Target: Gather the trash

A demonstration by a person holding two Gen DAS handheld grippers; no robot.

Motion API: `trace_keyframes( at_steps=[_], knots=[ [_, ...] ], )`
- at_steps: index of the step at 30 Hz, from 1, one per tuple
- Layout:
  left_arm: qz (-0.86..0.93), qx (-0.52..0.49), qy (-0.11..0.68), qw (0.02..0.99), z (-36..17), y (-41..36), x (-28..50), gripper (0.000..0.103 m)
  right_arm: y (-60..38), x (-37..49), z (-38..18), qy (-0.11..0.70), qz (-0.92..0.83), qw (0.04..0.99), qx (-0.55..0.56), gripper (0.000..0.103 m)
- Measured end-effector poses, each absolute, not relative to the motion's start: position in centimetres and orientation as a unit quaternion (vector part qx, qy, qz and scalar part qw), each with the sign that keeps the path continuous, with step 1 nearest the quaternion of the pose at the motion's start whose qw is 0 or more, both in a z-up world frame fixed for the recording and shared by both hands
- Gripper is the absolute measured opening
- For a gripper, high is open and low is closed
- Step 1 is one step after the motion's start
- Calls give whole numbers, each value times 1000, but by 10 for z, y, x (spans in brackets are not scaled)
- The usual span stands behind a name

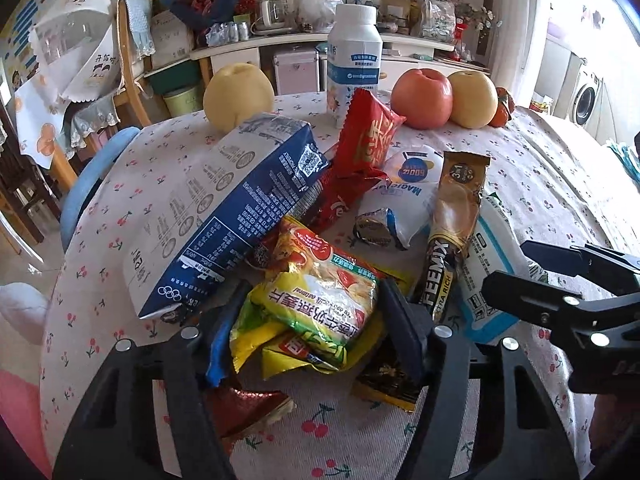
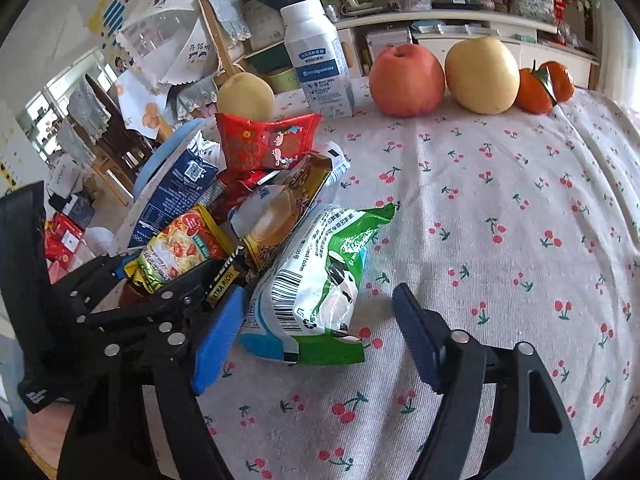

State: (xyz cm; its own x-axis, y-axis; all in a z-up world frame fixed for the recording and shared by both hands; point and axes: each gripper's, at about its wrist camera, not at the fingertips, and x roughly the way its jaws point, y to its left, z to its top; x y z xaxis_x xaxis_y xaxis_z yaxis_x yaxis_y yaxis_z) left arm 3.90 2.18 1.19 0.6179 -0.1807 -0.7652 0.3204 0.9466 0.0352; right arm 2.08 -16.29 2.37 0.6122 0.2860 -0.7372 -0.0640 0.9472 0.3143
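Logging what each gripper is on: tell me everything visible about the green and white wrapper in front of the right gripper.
The green and white wrapper is a crinkled, glossy plastic pack with a barcode, small print and a blue bottom edge. It lies on the cherry-print tablecloth, leaning against the wrapper pile. It sits between the fingers of the right gripper: the left pad touches it, the right pad stands clear.

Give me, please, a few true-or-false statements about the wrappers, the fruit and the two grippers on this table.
1. The left gripper has a yellow oatmeal packet between its fingers. True.
2. The white bottle lies on its side. False: it stands upright with its cap on.
3. The red apple sits beside a yellow pear. True.
4. The right gripper is at a blue milk carton. False: a green and white bag lies between its fingers.
5. The tablecloth is plain white. False: it has a cherry print.
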Motion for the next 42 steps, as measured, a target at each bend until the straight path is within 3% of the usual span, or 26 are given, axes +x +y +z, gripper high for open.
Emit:
trace_keyframes(
  at_steps=[4,10,21,39,42],
  knots=[
    [-139,73,413,897,16,25,36,55,-162,20,25,425,102,891,127,65],
    [-141,66,413,897,18,28,32,50,-154,20,27,418,108,895,110,50],
    [-147,35,411,899,22,41,14,43,-164,10,32,403,103,903,109,43],
    [-156,-3,367,917,54,78,-18,42,-174,-36,55,357,99,920,131,40],
    [-157,-4,362,919,59,85,-23,42,-171,-41,60,350,103,921,133,34]
  ],
)
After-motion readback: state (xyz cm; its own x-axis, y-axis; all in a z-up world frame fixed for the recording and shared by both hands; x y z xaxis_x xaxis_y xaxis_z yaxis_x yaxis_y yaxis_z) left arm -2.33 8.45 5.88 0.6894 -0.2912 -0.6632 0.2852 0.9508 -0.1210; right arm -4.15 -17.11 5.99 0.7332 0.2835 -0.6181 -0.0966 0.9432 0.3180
